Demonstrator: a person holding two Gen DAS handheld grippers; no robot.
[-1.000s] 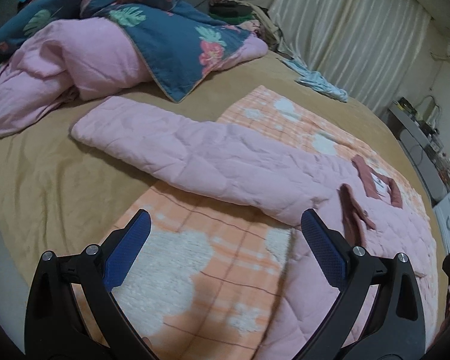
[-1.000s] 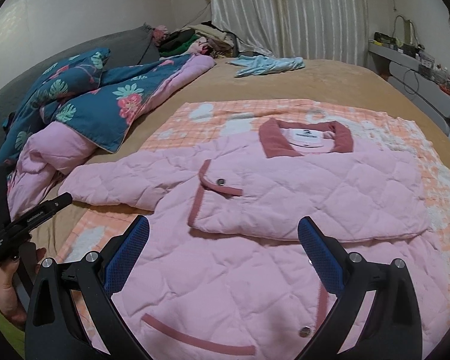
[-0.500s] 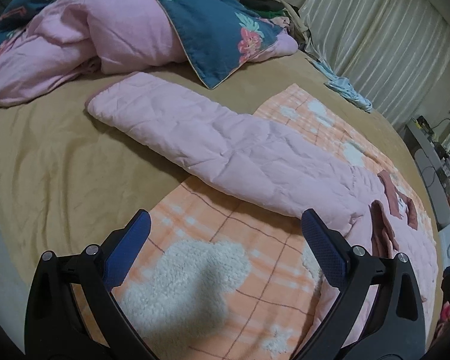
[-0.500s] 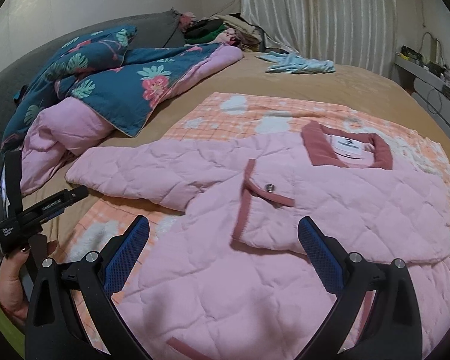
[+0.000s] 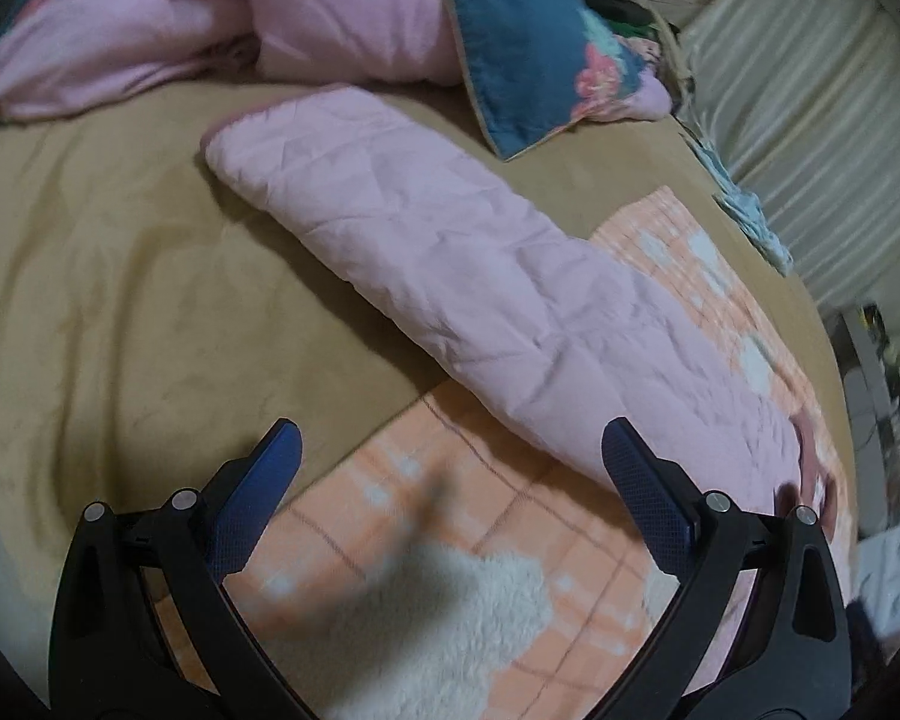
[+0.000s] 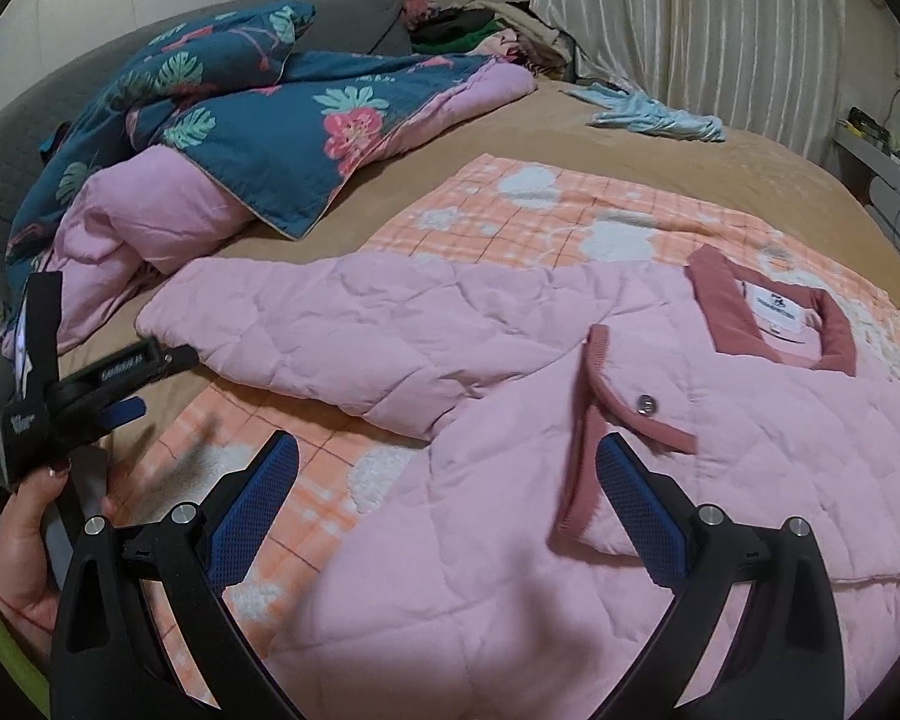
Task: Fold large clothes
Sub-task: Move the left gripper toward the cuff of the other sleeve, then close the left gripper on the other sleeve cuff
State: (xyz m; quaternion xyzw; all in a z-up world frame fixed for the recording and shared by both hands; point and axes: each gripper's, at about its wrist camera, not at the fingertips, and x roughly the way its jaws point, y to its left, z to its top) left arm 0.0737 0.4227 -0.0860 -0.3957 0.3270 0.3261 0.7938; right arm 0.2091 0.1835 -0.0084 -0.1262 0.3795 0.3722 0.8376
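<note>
A pink quilted jacket (image 6: 570,450) with a dark pink collar (image 6: 720,312) lies flat on an orange checked blanket (image 6: 540,210) on the bed. Its right half is folded over the chest. Its left sleeve (image 5: 426,252) stretches out over the tan bedsheet (image 5: 102,300). My left gripper (image 5: 450,450) is open and empty, above the blanket's corner just short of the sleeve; it also shows in the right wrist view (image 6: 126,384). My right gripper (image 6: 447,456) is open and empty, above the jacket's lower body.
A blue floral duvet (image 6: 258,120) with pink lining is heaped at the head of the bed, close to the sleeve's cuff. A light blue garment (image 6: 654,111) lies near the curtains (image 6: 720,24). A shelf with cables (image 6: 888,168) stands at the right.
Both grippers have moved left and forward. The left gripper has come closer to the outstretched sleeve. The jacket has not moved.
</note>
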